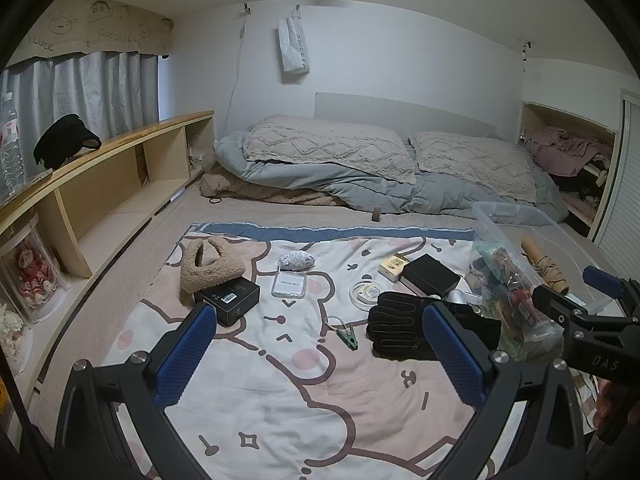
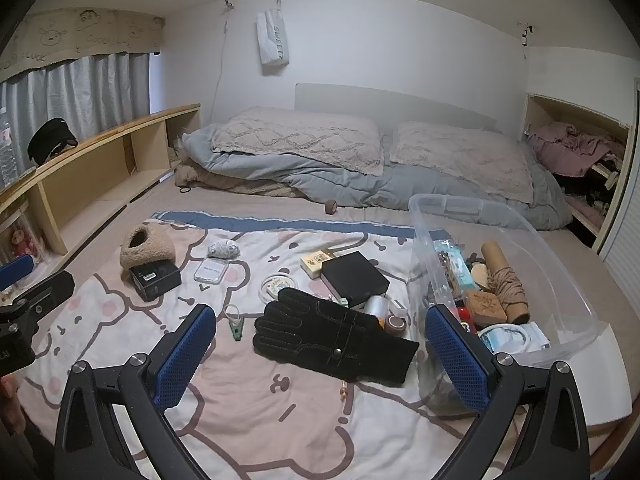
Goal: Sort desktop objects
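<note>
Black glove (image 2: 334, 338), suede-like w/ pale stitching and a snap, lay flat on the cartoon-print blanket (image 2: 256, 420), fingers toward the left, just beside the clear plastic bin (image 2: 560, 280). Behind it: square matte black box (image 2: 354, 278), round flat tape reel (image 2: 278, 286), green clip (image 2: 236, 328), clear phone case (image 2: 212, 270), glossy black carton (image 2: 156, 276) touching a fuzzy beige pouch (image 2: 146, 246), grey knitted wad (image 2: 224, 250). Bin held a cardboard tube wound w/ twine (image 2: 506, 280), a small wooden block and other bits.

Right gripper (image 2: 320, 356) was spread wide, blue textured pads, nothing between them but the glove below. Left gripper (image 1: 320, 356) was also spread wide, empty, over bare blanket.

Right view alone showed the bin's inside, plus a brown tape roll (image 2: 396, 324) by the glove cuff. Left view alone showed a doll in a clear case (image 1: 30, 276) under the wooden shelf (image 1: 120, 168), and a water bottle (image 1: 10, 140) on top.
</note>
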A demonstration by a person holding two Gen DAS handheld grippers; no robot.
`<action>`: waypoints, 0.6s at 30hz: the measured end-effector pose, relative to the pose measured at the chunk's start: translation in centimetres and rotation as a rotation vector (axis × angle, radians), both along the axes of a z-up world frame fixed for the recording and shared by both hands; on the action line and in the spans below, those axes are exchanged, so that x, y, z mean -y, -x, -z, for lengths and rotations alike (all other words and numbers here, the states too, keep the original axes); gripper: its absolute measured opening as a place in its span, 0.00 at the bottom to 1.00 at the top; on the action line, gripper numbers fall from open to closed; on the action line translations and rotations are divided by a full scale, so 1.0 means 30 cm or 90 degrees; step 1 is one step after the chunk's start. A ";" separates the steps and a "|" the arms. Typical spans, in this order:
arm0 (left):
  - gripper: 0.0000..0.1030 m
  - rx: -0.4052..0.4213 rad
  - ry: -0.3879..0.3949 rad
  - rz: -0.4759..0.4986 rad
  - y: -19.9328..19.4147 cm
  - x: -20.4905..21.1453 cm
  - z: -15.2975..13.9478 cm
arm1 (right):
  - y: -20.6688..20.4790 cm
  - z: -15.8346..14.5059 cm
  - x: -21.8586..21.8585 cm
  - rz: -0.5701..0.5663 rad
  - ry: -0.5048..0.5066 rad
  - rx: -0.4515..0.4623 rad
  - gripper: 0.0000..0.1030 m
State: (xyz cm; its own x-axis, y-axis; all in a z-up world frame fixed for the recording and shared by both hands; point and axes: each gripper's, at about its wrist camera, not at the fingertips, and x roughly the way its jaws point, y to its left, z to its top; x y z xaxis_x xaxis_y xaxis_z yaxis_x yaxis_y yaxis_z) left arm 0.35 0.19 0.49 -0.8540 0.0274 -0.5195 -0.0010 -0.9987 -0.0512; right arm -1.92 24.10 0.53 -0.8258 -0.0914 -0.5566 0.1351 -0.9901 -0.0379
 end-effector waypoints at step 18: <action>1.00 -0.001 0.004 -0.001 0.000 -0.004 0.001 | 0.004 0.002 -0.004 0.000 0.001 0.002 1.00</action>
